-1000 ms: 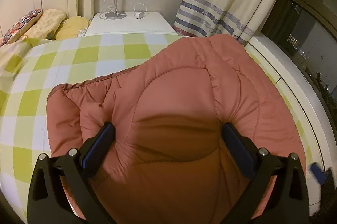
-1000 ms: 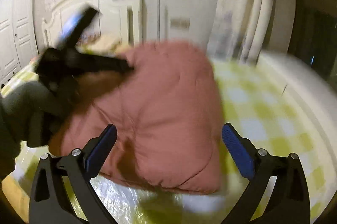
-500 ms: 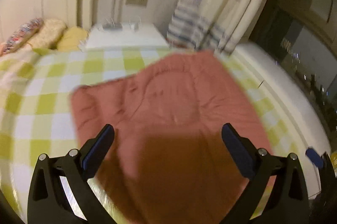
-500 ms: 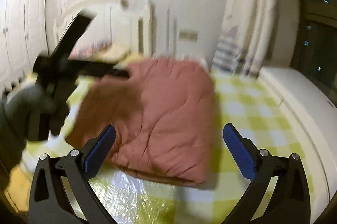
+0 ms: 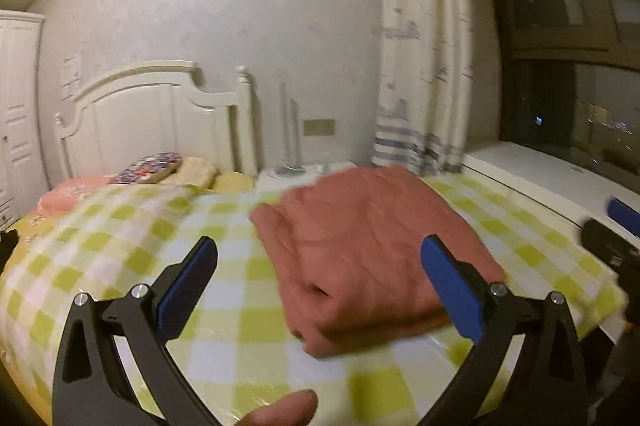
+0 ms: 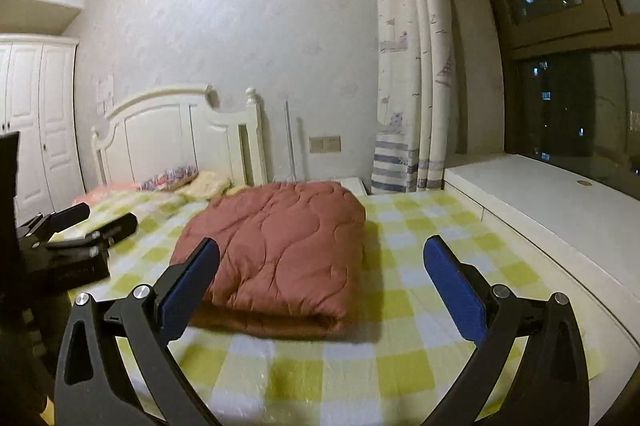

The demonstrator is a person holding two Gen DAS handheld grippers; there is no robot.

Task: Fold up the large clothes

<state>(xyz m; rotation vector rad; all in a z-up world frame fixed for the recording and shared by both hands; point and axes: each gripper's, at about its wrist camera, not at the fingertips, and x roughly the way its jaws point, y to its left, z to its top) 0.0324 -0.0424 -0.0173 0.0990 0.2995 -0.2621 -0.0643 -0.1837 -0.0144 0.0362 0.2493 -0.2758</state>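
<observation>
The folded rust-red quilted padded garment (image 6: 280,250) lies on the bed's green-and-white checked cover (image 6: 420,266), ahead of both the left tongs (image 5: 320,286) and right tongs (image 6: 322,290), each spread wide and holding nothing.

In the left wrist view we saw the quilted garment (image 5: 368,246) smeared by motion blur. A fingertip (image 5: 280,412), perhaps a thumb, was cut off by the bottom edge.
</observation>
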